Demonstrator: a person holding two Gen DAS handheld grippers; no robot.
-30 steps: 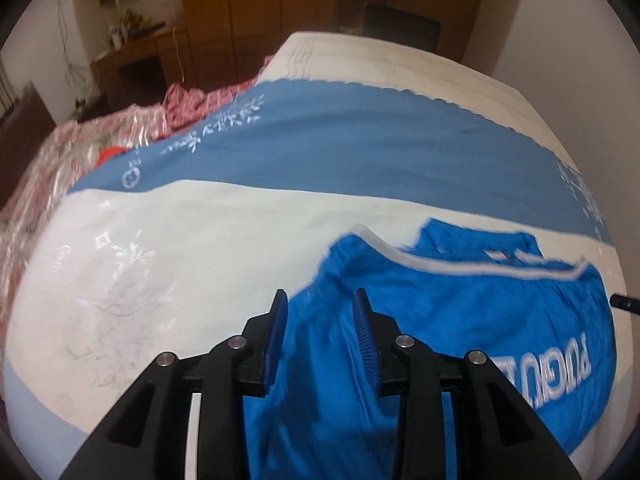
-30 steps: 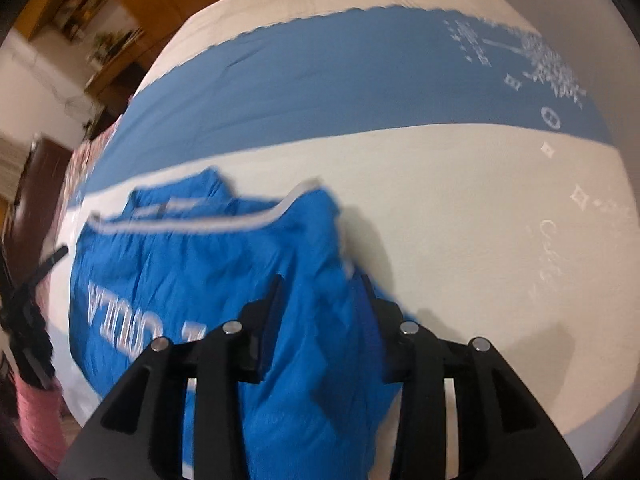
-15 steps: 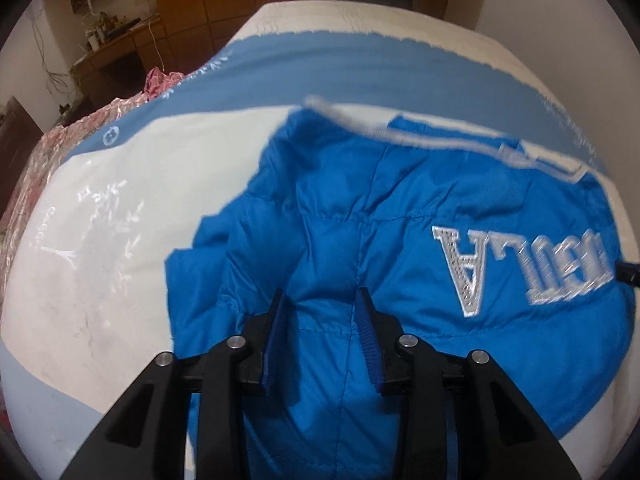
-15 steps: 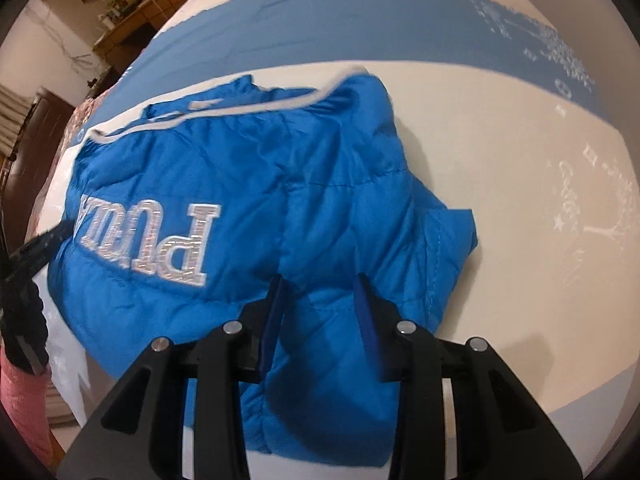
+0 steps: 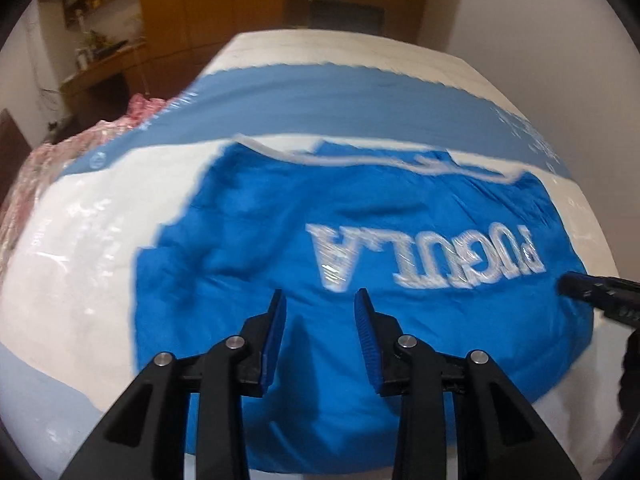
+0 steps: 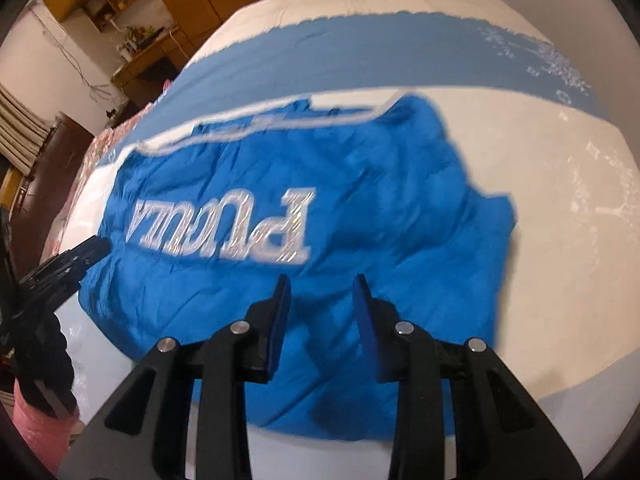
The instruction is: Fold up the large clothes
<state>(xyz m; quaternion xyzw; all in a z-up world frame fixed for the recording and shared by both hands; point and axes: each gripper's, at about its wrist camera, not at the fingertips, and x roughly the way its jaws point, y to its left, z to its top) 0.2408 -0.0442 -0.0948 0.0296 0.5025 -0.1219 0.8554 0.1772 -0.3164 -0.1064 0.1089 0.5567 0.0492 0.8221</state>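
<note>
Left wrist view shows the blue jacket (image 5: 360,280) lying folded on the bed (image 5: 80,240), its near fold bunched between both hand-held grippers' (image 5: 320,312) part-spread jaws at 6 o'clock; next, likely release and flatten.

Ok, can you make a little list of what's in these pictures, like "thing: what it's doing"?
clothing: blue puffer jacket spread on the bed, silver lettering facing up
surface: white and blue bedspread
left gripper: above the jacket's near edge, fingers a little apart, blue fabric between them; grip unclear
right gripper: same, at the jacket's other side
beside the bed: pink patterned cloth
background: wooden cabinets
</note>
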